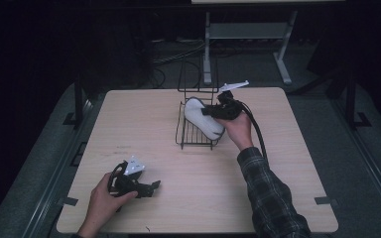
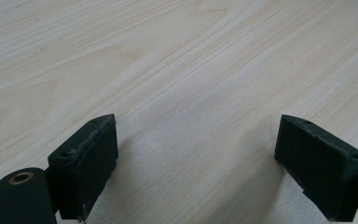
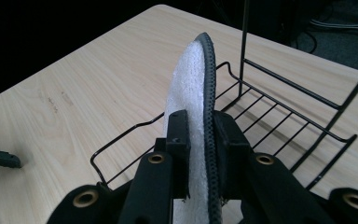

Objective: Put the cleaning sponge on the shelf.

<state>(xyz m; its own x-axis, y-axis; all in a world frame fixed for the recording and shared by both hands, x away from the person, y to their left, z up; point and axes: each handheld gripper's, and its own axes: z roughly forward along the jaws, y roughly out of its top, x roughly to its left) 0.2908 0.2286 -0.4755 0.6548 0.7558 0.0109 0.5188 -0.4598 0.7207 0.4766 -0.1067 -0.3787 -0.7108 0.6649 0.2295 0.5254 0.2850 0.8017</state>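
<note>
Sitting clamped on edge is a white fuzzy insole (image 3: 189,88) with a dark stitched rim, pinched between the jaws of the right gripper (image 3: 200,140) and held over the black wire rack (image 1: 194,133) near the table's far middle. In the high view the insole (image 1: 202,118) leans across the rack's low basket part, with the rack's tall wire frame rising behind it. The left gripper (image 1: 151,187) is way off at the near left corner of the wooden table (image 1: 144,119), jaws spread wide over bare wood, gripping nothing.
</note>
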